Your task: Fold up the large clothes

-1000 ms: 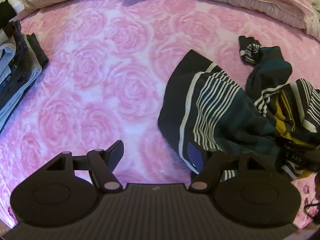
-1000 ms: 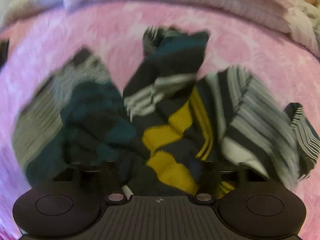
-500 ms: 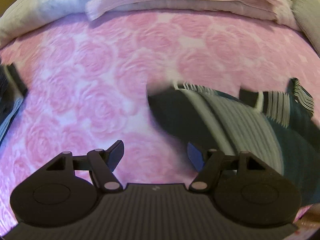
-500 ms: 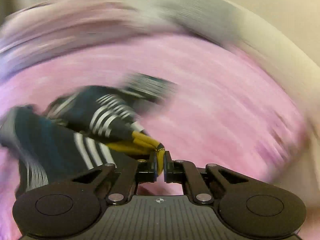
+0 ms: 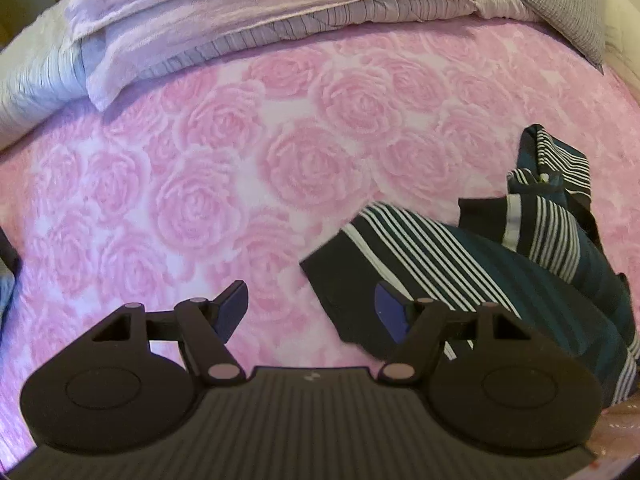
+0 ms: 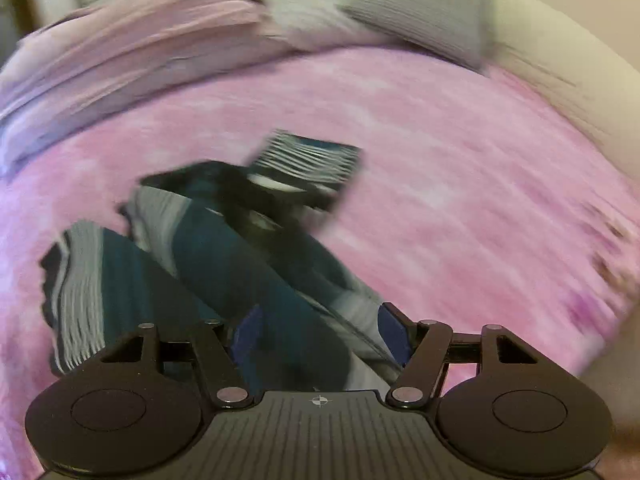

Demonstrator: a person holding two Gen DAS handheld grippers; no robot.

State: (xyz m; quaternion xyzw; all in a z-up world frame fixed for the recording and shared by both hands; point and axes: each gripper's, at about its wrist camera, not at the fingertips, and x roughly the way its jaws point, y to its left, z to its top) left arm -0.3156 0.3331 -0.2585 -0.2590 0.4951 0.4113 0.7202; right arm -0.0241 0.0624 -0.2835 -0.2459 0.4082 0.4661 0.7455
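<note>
Dropped since earlier by right hand-held gripper, jaws opening: striped teal-black garment, crumpled on pink bed; left hand-held gripper apart, empty.

- The garment is spread on the bed, toward the right side of the left wrist view, with one corner lying just ahead of the left claw.
- One end of the garment is bunched farther back and to the right.
- A folded blanket is laid across the far end of the bed, behind the garment and well apart from it.
- A pillow is set at the far right corner, beside the blanket.
- In the right wrist view, the garment is seen below the right claw, stretching away to the left on the bed.
</note>
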